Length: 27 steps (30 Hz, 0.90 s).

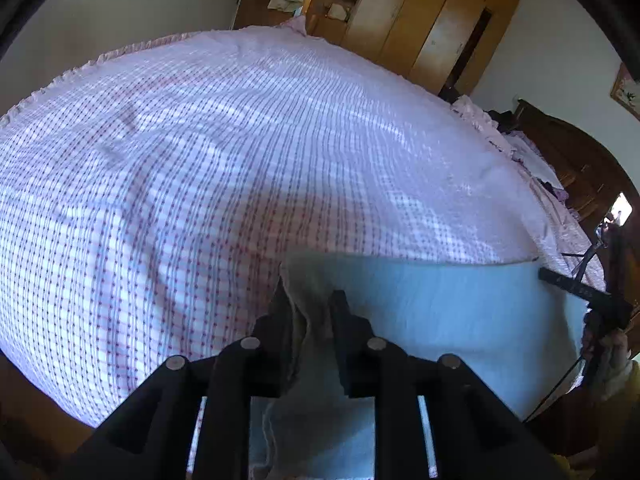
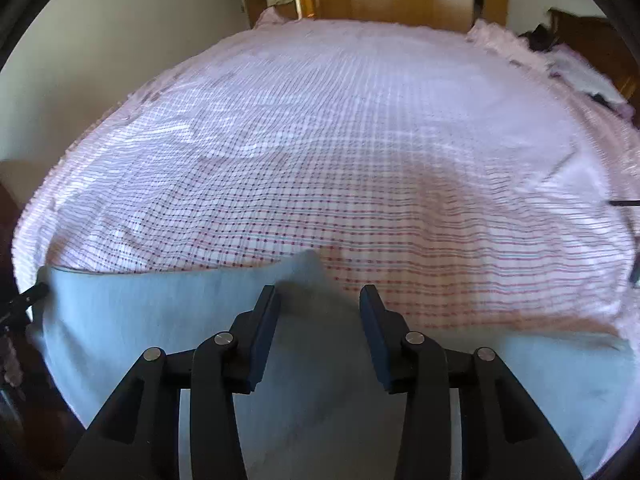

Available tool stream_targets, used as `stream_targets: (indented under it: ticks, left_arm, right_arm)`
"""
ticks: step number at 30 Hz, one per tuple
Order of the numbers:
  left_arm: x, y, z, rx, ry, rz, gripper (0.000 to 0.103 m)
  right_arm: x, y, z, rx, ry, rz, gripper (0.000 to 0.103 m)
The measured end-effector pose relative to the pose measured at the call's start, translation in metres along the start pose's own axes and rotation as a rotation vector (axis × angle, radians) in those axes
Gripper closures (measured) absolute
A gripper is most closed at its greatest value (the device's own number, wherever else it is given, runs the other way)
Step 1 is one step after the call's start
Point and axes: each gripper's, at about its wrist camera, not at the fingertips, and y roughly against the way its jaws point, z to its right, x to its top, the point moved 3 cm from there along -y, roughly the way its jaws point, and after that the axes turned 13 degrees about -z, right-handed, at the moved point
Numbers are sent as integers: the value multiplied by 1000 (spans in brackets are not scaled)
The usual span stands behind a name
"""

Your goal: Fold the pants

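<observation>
My left tool point(image 1: 310, 308) pinches a corner of the pale blue cotton pants point(image 1: 440, 308) above the pink-checked bed point(image 1: 240, 140); my right tool point(image 2: 319, 312) gapes wide over them.

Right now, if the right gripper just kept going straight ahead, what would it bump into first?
Probably the pants: a raised corner of the pale blue cloth sits between the open fingers of the right gripper. Past that lies the checked bedspread. Depth is hard to judge.

Pale blue pants point(image 2: 132, 320) lie on a bedspread point(image 2: 320, 152) checked white, pink and purple; black tongs point(image 1: 310, 308), honey-brown wardrobe point(image 1: 432, 20).
</observation>
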Motion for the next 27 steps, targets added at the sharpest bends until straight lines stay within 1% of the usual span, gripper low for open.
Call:
stream_targets:
  ticks: [3, 4, 5, 6, 7, 8, 9, 11, 12, 13, 15, 18, 19, 20, 21, 22, 25, 26, 27]
  left_arm:
    - [8, -3, 4, -16, 2, 6, 83]
    - [10, -5, 6, -9, -5, 7, 84]
    - [12, -4, 10, 14, -15, 24, 96]
    - [14, -4, 13, 40, -25, 46, 99]
    - [14, -2, 15, 65, -37, 65, 99]
    - [15, -1, 17, 90, -44, 74, 99]
    - [17, -4, 16, 130, -48, 71, 99]
    - [21, -18, 9, 204, -33, 29, 97]
    - [23, -25, 4, 213, -16, 6, 95]
    - [24, -26, 2, 204, -3, 3, 95]
    - [24, -18, 3, 203, 7, 19, 93]
    - [15, -1, 5, 242, -5, 12, 90]
    - [9, 5, 5, 246, 0, 5, 83]
    - [3, 10, 3, 249, 9, -6, 71]
    - [-8, 14, 5, 253, 26, -24, 67]
    - [-18, 18, 7, 251, 40, -32, 65]
    - [-46, 32, 9, 222, 99, -35, 65]
    - [-56, 38, 9, 204, 123, -30, 65]
    - [-65, 42, 11, 168, 146, -25, 65]
  right_arm:
    - [-1, -13, -3, 8, 19, -8, 68]
    - [-2, -16, -3, 7, 21, -6, 68]
    - [-3, -17, -3, 8, 19, -3, 69]
    - [-4, -16, -2, 0, 10, 9, 82]
    - [-5, -13, -2, -14, 1, 23, 98]
    - [-6, -10, -1, -15, -10, 44, 99]
    - [-6, -7, 1, -17, -25, 66, 100]
    - [-4, -11, 3, -30, -37, 65, 100]
    - [-3, -17, 3, -32, -40, 48, 100]
    - [-2, -21, 4, -33, -46, 39, 100]
    - [-3, -18, 4, -37, -52, 46, 100]
    - [-8, -6, 5, -22, -79, 48, 100]
    - [-12, 0, 7, -16, -94, 50, 99]
    - [-17, 6, 9, -14, -114, 57, 98]
    - [-25, 15, 11, -15, -135, 70, 97]
    - [-31, 21, 12, -17, -147, 77, 94]
    - [-57, 37, 14, -18, -159, 74, 88]
    - [-64, 40, 14, -22, -154, 63, 87]
    - [-73, 42, 14, -31, -144, 46, 87]
